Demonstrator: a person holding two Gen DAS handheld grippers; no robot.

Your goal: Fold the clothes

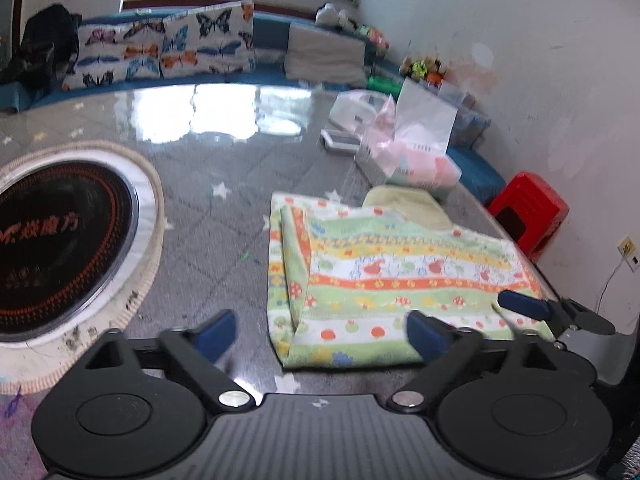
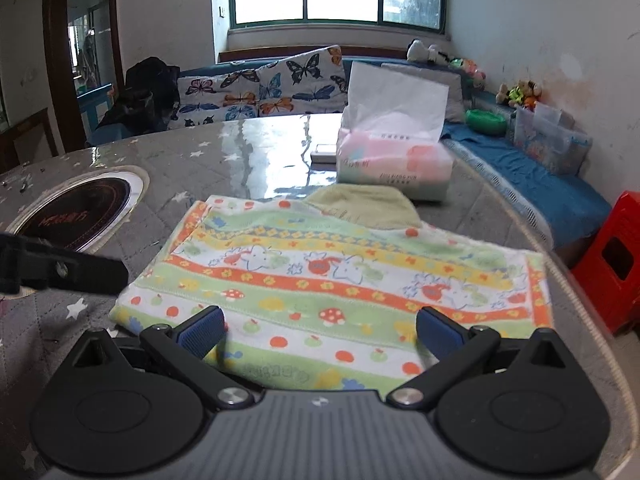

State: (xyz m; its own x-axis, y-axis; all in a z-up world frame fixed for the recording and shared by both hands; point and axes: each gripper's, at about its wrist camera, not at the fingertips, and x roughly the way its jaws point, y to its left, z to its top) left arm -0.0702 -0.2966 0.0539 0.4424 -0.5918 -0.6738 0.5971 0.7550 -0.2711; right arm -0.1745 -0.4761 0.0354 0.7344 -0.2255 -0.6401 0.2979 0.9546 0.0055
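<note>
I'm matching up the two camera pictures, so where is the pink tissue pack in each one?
Left wrist: tissue pack sits upper right of centre, beyond the striped towel.
Right wrist: tissue pack sits upper centre, just behind the towel.
Shared landmark: the red stool at the right.

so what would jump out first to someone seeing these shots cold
The bright patterned towel, striped in green, orange and yellow with mushrooms, lies folded on the grey star-print table, with both open grippers, left and right, poised at its near edge. Next comes the round black cooktop set into the table to the left. A pink tissue pack stands behind the towel.
</note>
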